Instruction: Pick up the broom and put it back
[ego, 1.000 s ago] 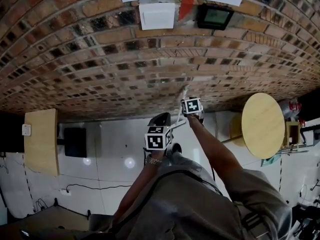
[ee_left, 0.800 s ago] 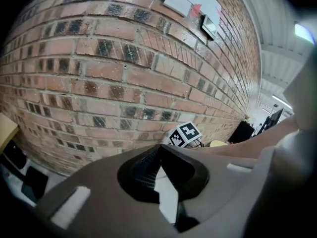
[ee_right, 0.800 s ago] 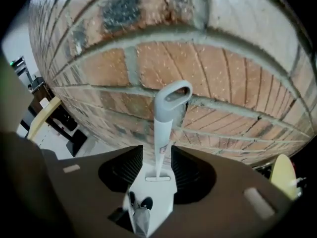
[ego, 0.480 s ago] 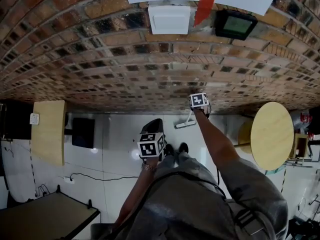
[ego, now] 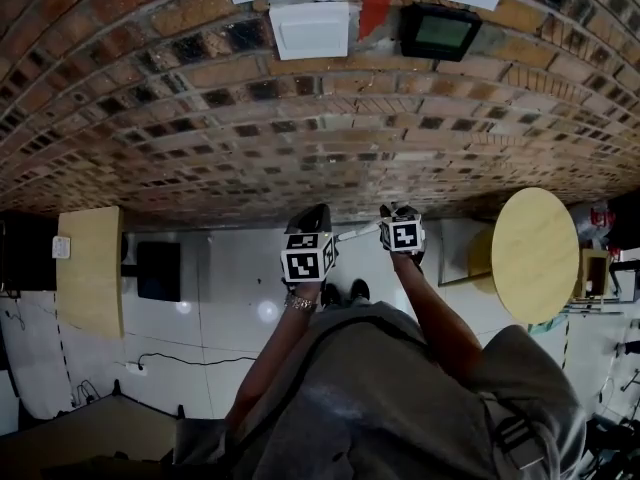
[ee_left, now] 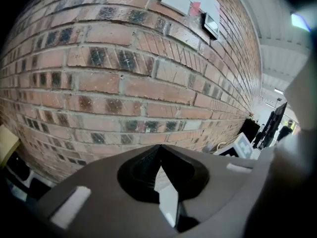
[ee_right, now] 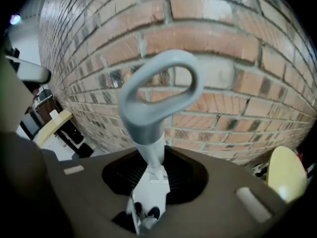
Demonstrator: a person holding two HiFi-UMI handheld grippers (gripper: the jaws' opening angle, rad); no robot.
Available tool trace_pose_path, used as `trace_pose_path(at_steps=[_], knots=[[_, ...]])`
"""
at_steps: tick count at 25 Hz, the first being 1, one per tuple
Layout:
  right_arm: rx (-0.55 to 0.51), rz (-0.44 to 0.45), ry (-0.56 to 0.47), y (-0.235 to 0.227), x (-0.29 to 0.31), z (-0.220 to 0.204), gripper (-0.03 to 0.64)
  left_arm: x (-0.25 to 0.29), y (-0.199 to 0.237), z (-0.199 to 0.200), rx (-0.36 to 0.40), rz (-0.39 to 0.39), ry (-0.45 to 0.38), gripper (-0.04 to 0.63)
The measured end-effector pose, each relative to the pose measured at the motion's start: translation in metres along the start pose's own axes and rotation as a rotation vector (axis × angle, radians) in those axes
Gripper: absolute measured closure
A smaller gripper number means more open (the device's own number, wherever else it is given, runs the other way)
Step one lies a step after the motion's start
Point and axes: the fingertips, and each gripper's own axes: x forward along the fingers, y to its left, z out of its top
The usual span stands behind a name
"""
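My right gripper (ee_right: 152,168) is shut on the grey broom handle (ee_right: 148,143), just below its loop-shaped end (ee_right: 159,89), which stands close before the brick wall. In the head view the right gripper (ego: 399,218) is near the foot of the wall, with a short pale stretch of the broom handle (ego: 356,233) showing to its left. My left gripper (ego: 317,220) hangs beside it, and its jaws (ee_left: 159,158) are shut with nothing between them. The broom's head is hidden.
A brick wall (ego: 200,118) fills the front, with a white plate (ego: 312,28) and a small dark screen (ego: 437,31) on it. A round wooden table (ego: 533,253) stands at the right. At the left are a rectangular wooden top (ego: 88,283) and a black box (ego: 160,270).
The right gripper has drawn back from the wall toward the left gripper, and the broom's loop now sits much closer to its jaws. The left gripper has shifted slightly toward the wall.
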Motion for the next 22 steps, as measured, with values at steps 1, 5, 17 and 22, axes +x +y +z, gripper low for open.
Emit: trace_pose_path(at_steps=[1,5,17,22], knots=[[0.010,-0.002,-0.022,0.001,-0.016,0.009,0.522,0.005,-0.005,0.006,0.018,-0.007,-0.007,0.592],[0.006,0.031,-0.073,0.015,-0.061,0.049,0.520,0.021,-0.025,0.020,0.046,-0.047,-0.018,0.592],[-0.016,0.137,-0.105,0.037,-0.105,0.091,0.520,0.039,-0.071,0.034,0.066,-0.129,-0.030,0.595],[-0.032,0.164,-0.099,0.044,-0.108,0.088,0.520,0.041,-0.073,0.037,0.080,-0.123,-0.030,0.595]])
